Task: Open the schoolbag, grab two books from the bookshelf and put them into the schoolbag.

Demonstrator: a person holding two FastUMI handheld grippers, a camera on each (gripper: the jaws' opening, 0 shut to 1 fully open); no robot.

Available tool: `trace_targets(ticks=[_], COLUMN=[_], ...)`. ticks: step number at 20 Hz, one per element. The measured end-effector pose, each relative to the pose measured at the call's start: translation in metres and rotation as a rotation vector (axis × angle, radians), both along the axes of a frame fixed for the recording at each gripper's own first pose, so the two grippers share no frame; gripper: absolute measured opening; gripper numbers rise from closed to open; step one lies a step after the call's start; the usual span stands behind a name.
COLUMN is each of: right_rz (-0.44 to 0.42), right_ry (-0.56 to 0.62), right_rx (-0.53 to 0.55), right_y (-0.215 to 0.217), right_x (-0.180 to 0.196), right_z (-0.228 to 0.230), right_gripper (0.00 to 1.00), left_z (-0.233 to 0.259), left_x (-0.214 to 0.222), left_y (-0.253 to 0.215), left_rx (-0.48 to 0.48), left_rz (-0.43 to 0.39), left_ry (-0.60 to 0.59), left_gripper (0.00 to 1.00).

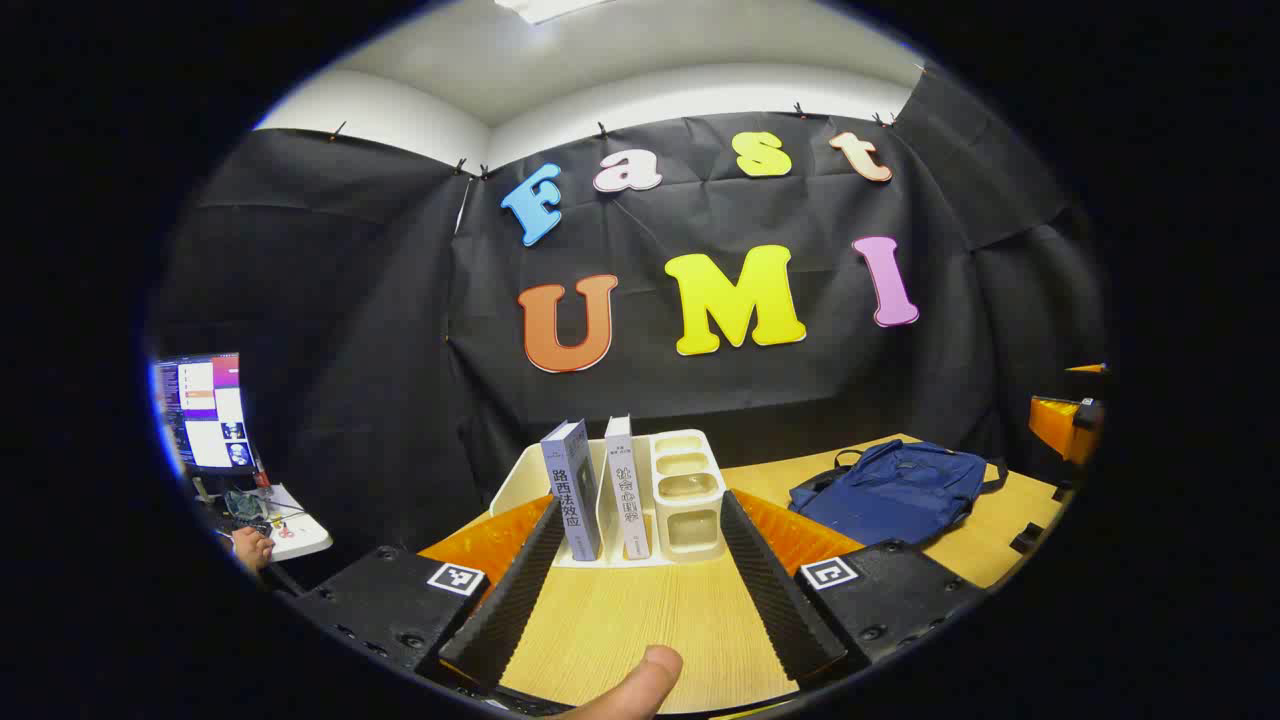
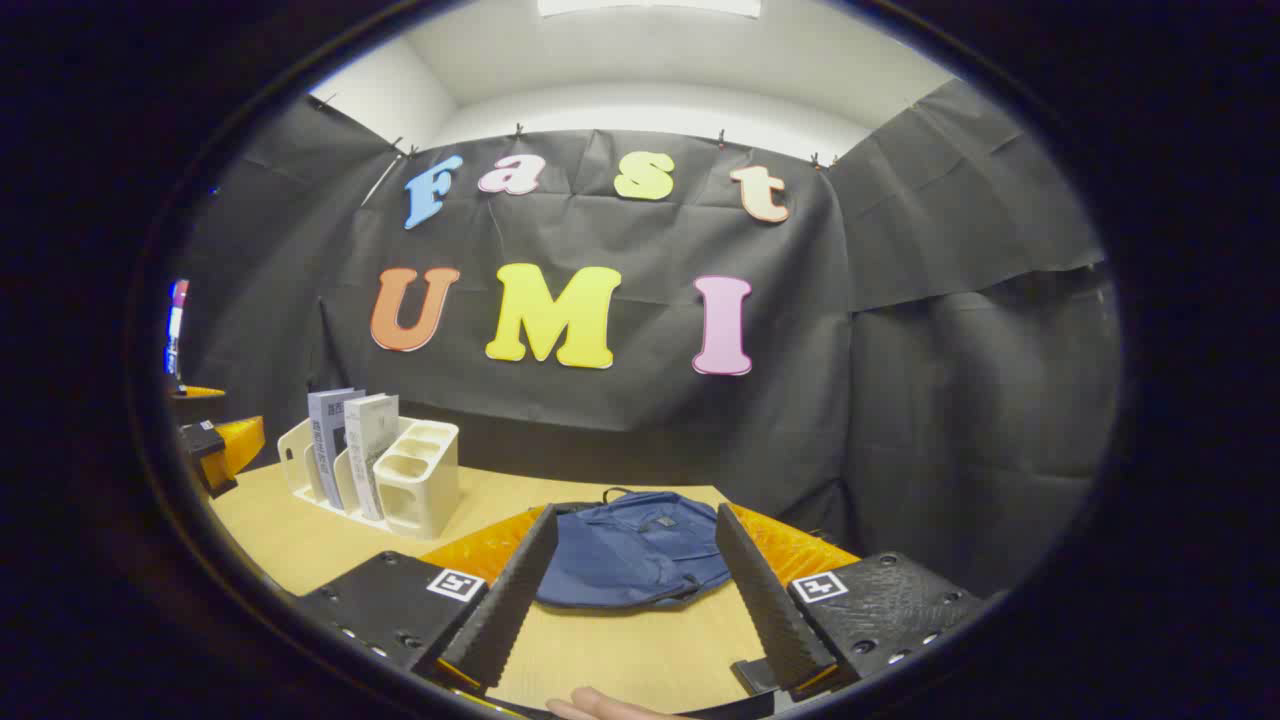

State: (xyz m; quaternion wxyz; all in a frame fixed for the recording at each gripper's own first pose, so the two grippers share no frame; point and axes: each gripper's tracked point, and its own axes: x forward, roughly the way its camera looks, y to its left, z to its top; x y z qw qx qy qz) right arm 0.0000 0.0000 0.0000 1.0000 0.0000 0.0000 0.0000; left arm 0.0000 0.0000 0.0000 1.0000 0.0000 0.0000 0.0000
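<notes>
Two books [image 1: 598, 488] stand upright in a cream bookshelf [image 1: 684, 490] on the wooden table, straight ahead of my left gripper [image 1: 637, 520], which is open and a short way from them. The blue schoolbag [image 1: 893, 490] lies flat and closed to the right of the shelf. In the right gripper view the schoolbag [image 2: 642, 548] lies just beyond my right gripper [image 2: 632, 522], open with nothing between its fingers. The bookshelf [image 2: 412, 480] with the books [image 2: 352, 440] stands at the left. The left gripper [image 2: 212, 442] shows at the far left edge.
The wooden table [image 1: 640, 620] runs up to the black cloth wall. A monitor [image 1: 205, 410] and a small white desk [image 1: 290, 530] with a hand on it sit off to the left. A thumb [image 1: 640, 680] shows at the bottom edge.
</notes>
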Motion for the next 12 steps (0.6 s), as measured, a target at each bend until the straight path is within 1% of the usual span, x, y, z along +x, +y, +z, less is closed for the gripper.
trace_targets(ticks=[3, 5, 6, 7, 8, 9, 10, 11, 12], right_rz=[-0.004, -0.011, -0.017, -0.019, -0.022, -0.024, -0.021, -0.017, -0.015], right_ry=[0.007, 0.013, 0.021, 0.032, 0.045, 0.057, 0.066, 0.073, 0.083], right_rx=[-0.052, -0.071, -0.069, -0.065, -0.061, -0.056, -0.052, -0.051, -0.058], right_y=[-0.002, -0.005, -0.007, -0.008, -0.008, -0.009, -0.008, -0.006, -0.005], right_x=[0.000, 0.000, 0.000, 0.001, 0.001, 0.003, 0.004, 0.005, 0.007], right_z=[-0.007, -0.012, -0.014, -0.017, -0.020, -0.023, -0.024, -0.027, -0.030], right_gripper=[0.95, 0.95, 0.95, 0.98, 0.95, 0.95, 0.98, 0.98, 0.95], left_z=[-0.001, -0.002, -0.002, -0.002, -0.002, -0.002, -0.003, -0.003, -0.005], left_x=[0.001, 0.001, 0.000, 0.000, 0.001, 0.002, 0.002, 0.003, 0.004], left_y=[-0.009, -0.011, -0.011, -0.011, -0.011, -0.012, -0.011, -0.010, -0.010], left_rx=[0.000, 0.006, 0.006, 0.003, 0.000, 0.000, -0.001, -0.003, -0.006], left_rz=[-0.024, -0.026, -0.027, -0.027, -0.030, -0.031, -0.030, -0.029, -0.029], left_ry=[-0.002, -0.001, -0.002, -0.004, -0.004, -0.004, -0.004, -0.001, 0.002], left_gripper=[0.99, 0.98, 0.98, 0.98, 0.98, 0.98, 0.98, 0.98, 0.98])
